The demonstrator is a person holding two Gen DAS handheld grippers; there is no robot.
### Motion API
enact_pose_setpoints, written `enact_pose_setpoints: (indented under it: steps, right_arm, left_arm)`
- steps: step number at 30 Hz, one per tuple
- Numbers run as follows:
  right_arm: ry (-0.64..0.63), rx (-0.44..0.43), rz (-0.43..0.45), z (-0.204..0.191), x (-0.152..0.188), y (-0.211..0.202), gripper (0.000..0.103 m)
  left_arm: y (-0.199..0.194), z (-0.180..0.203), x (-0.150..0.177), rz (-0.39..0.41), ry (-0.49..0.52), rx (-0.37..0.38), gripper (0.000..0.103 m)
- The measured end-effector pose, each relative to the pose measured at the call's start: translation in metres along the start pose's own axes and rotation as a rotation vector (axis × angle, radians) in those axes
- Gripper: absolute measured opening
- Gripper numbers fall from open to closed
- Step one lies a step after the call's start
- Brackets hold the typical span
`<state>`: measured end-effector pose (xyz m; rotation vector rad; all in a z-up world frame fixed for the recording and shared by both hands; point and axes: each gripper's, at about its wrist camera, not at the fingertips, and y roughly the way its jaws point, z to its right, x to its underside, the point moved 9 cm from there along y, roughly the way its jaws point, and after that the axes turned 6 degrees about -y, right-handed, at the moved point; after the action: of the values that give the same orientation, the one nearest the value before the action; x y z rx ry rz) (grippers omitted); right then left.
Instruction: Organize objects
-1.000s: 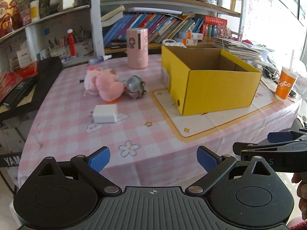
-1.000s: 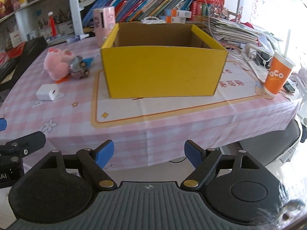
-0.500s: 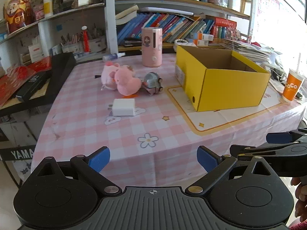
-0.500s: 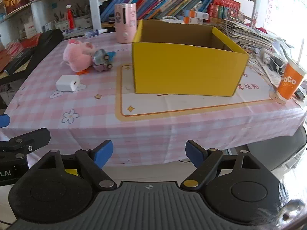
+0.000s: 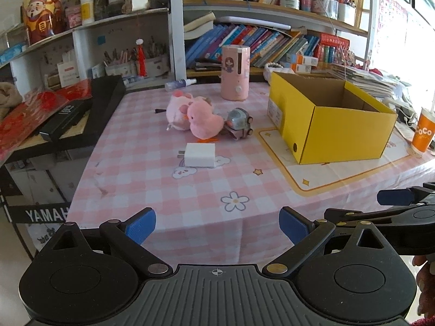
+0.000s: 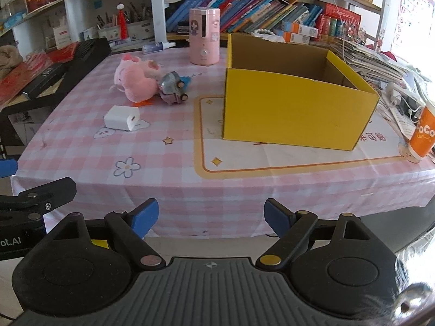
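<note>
Strong daylight is being thrown in from the right, where the window (image 5: pixel 418 13) is being blown out to white. Shelves and edges are being bent by fisheye distortion; soft shadows are being cast leftward.

We held our left gripper (image 5: pixel 217 224) level with its jaws spread wide and empty; our right gripper (image 6: pixel 211 216) sat alongside, likewise parted and empty.

A pink plush toy (image 5: pixel 202 119), toy car (image 5: pixel 239 123) and white charger (image 5: pixel 200 155) lie beside an open yellow box (image 5: pixel 330 121) on the checked desk (image 5: pixel 152 179); the left gripper (image 5: pixel 217 224) hangs wide apart, empty.
</note>
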<state>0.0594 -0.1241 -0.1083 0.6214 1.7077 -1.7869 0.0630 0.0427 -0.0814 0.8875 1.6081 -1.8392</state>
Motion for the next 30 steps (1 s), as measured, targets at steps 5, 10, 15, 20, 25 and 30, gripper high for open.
enact_pose_setpoints:
  steps: [5,10,15,20,25,30]
  right_arm:
    - [-0.002,-0.004,0.014,-0.007,-0.003,-0.003,0.084]
    - [-0.002,-0.009,0.022,-0.013,-0.005,-0.006,0.084]
    - [-0.016,-0.016,0.029,-0.021,-0.008,-0.007,0.084]
    - [-0.023,-0.024,0.027,-0.024,-0.012,-0.003,0.084]
    - [-0.032,-0.037,0.017,-0.026,-0.017,0.007,0.084]
    - [-0.035,-0.053,0.014,-0.026,-0.029,0.022,0.082]
  left_arm:
    - [-0.005,-0.005,0.000,0.015,0.002,-0.001,0.099]
    - [-0.010,-0.010,-0.001,0.030,0.001,0.006,0.099]
    - [-0.011,-0.015,-0.002,0.030,-0.002,0.004,0.099]
    - [-0.006,-0.018,-0.001,0.014,-0.003,-0.001,0.099]
    - [0.003,-0.021,-0.005,0.007,-0.015,-0.005,0.099]
    - [0.015,-0.025,-0.014,0.005,-0.029,-0.022,0.099]
